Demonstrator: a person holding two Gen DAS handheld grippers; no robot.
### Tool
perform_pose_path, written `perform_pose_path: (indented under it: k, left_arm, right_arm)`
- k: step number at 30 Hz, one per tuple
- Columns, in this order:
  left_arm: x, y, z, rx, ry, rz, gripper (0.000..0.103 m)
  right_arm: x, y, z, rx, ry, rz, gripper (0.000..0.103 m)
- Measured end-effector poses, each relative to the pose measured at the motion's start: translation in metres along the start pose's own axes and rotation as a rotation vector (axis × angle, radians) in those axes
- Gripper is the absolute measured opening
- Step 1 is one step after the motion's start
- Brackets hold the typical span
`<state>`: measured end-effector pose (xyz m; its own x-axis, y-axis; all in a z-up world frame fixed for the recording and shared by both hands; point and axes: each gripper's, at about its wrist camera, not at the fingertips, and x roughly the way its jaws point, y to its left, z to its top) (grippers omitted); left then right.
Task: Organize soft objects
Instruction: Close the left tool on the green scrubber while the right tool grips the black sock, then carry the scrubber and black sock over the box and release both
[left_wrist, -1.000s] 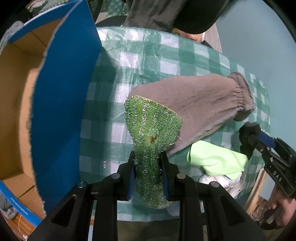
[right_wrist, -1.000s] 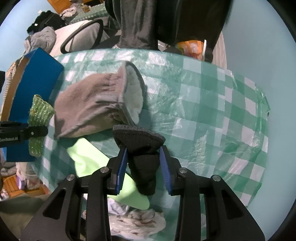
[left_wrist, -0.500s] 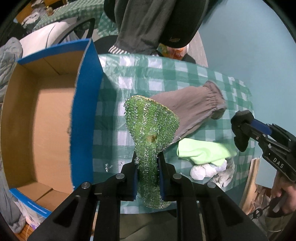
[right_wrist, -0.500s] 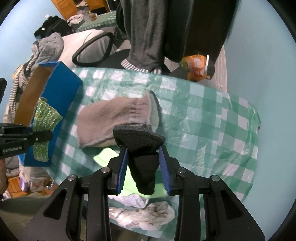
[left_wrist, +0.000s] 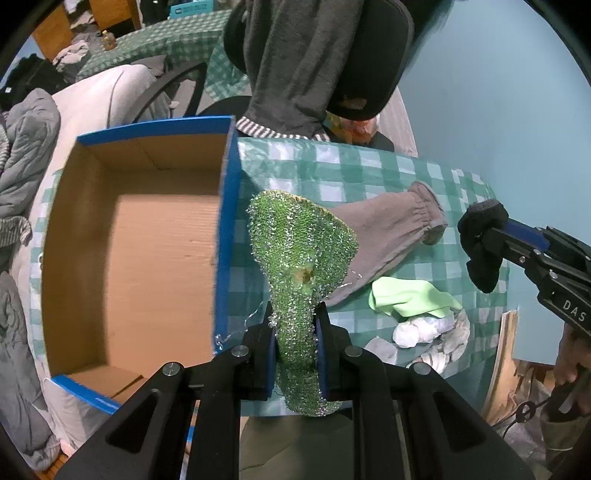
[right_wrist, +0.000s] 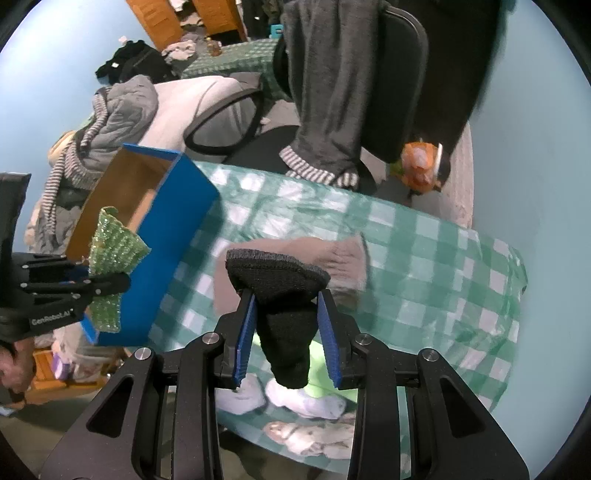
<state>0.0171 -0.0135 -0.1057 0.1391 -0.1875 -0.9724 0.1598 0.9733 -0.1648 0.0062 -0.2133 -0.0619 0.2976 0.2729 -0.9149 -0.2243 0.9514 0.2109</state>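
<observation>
Left gripper (left_wrist: 294, 334) pinching the green glittery scrubbing cloth (left_wrist: 301, 251) upright, just right of the open blue cardboard box (left_wrist: 224, 236); right gripper (right_wrist: 286, 319) farther off, clamped on a black sock (right_wrist: 282, 291).

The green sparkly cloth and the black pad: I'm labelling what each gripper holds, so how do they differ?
The green sparkly cloth is bright, glittery and open-knit; the black pad is dark, matte and dense. The cloth is pinched thin in the left gripper, fanning out wide beyond it; the pad fills a wider gap in the right gripper. Both are soft and lifted off the checked tablecloth.
</observation>
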Motion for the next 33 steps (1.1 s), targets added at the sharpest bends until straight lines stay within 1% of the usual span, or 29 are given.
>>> perform_pose_path:
  k: [6, 15, 24, 33]
  left_arm:
    - [-0.017, 0.017, -0.003, -0.016, -0.029, 0.016, 0.017]
    - [-0.03, 0.048, -0.012, -0.066, -0.048, 0.025, 0.017]
    - [-0.033, 0.085, -0.02, -0.124, -0.054, 0.048, 0.017]
    - [-0.029, 0.123, -0.026, -0.165, -0.046, 0.067, 0.017]
  right_arm:
    - [-0.002, 0.029, 0.013, -0.053, -0.01, 0.033, 0.033]
    - [0.004, 0.074, 0.032, -0.137, -0.018, 0.086, 0.033]
    - [0.017, 0.12, 0.05, -0.204, -0.014, 0.128, 0.033]
    - [0.043, 0.17, 0.063, -0.268, 0.017, 0.172, 0.033]
